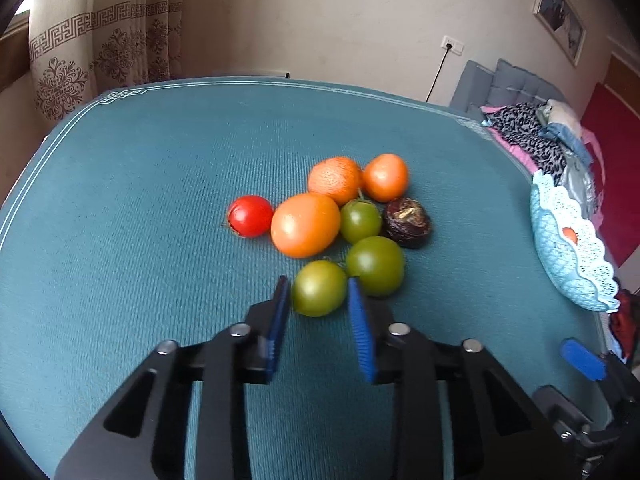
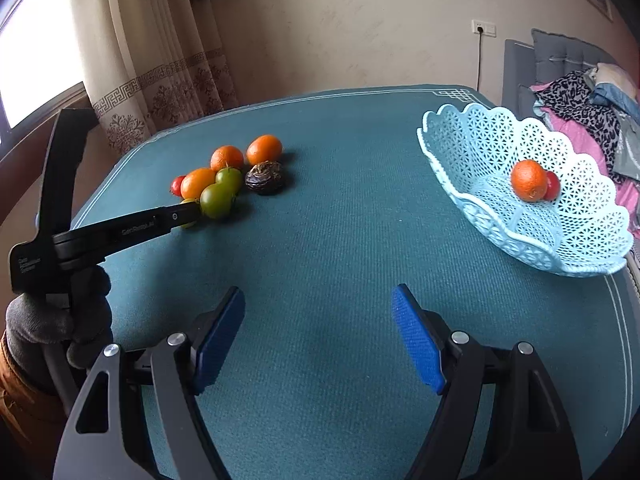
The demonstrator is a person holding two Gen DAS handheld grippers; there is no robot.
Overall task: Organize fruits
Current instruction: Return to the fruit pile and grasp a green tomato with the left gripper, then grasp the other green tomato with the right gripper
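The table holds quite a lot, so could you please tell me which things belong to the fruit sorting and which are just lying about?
Part of the job:
loose fruit pile
blue basket, holding an orange and a red fruit
left gripper, open around a green fruit
right gripper, open

Just lying about:
heap of clothes
curtain

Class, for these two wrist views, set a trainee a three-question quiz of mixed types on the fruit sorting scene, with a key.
1. True or false: the basket is empty.
2. How many green fruits lie in the pile?
3. The left gripper fingers flank which fruit? A) red tomato B) nearest green fruit C) dark wrinkled fruit

Key: 1 false, it holds an orange fruit and a small red fruit; 2 three; 3 B.
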